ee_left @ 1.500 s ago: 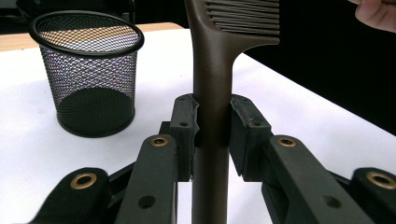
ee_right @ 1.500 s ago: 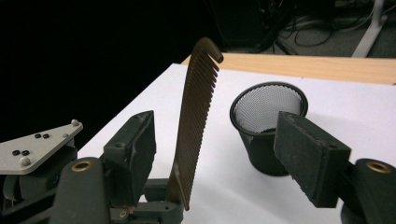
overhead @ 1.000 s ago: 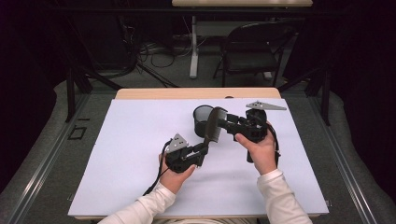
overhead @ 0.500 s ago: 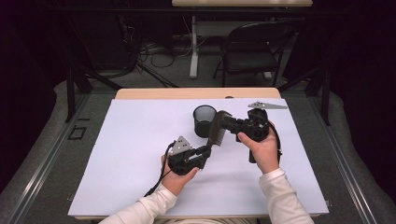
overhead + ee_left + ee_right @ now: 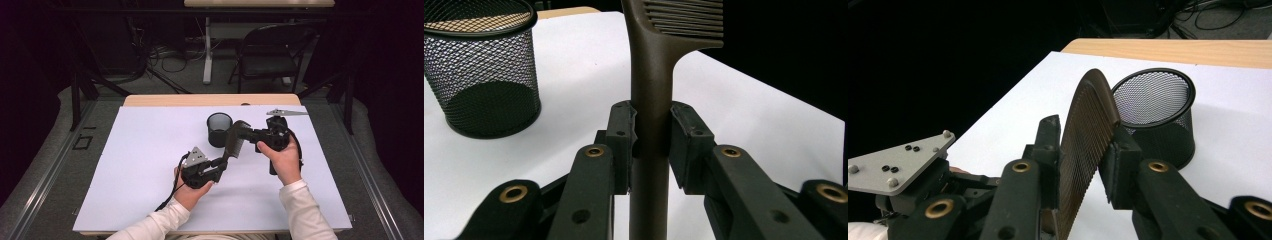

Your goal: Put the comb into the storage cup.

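Brown comb (image 5: pixel 234 141), one, between two grippers; one mesh cup (image 5: pixel 219 129).

Both grippers hold a comb (image 5: pixel 234 142) (seemingly), beside cup (image 5: pixel 219 129).

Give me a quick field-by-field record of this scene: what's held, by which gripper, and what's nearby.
held item: comb
left gripper: shut on the comb's handle
right gripper: jaws have just been closing on the comb's toothed end, pads at both sides of it
nearby: mesh cup, upright, apart from the comb
surface: white mat on a wooden table
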`<state>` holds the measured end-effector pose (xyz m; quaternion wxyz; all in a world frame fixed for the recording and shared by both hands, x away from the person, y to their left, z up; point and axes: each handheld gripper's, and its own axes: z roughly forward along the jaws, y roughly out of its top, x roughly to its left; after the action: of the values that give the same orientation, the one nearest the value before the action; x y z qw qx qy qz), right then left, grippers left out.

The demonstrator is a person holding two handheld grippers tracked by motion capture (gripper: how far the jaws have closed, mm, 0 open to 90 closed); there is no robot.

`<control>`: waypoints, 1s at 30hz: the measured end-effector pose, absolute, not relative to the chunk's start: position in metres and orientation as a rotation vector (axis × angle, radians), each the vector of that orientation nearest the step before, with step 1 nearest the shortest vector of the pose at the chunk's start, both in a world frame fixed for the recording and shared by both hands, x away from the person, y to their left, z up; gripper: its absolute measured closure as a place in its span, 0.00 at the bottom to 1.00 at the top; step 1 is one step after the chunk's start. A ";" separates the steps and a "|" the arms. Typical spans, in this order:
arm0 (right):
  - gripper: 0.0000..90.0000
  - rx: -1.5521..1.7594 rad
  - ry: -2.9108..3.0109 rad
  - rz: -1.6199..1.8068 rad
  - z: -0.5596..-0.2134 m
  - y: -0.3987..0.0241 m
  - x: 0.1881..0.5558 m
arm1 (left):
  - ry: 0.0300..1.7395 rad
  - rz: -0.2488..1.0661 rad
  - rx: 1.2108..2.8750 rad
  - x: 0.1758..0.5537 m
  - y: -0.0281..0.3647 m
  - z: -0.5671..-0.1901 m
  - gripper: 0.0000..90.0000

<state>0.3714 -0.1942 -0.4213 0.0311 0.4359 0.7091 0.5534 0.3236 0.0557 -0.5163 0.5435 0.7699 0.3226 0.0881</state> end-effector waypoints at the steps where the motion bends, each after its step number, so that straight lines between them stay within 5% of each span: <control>1: 0.81 1.344 2.188 1.705 -0.421 -0.194 0.371 | 0.765 0.209 1.827 0.323 0.056 -0.516 0.81; 30: 0.94 1.393 2.219 1.719 -0.423 -0.195 0.373 | 0.748 0.199 1.835 0.320 0.052 -0.516 0.81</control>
<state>0.3734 -0.1955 -0.4234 0.0039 0.4445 0.7082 0.5486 0.3198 0.0519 -0.5164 0.5440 0.7732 0.3150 0.0840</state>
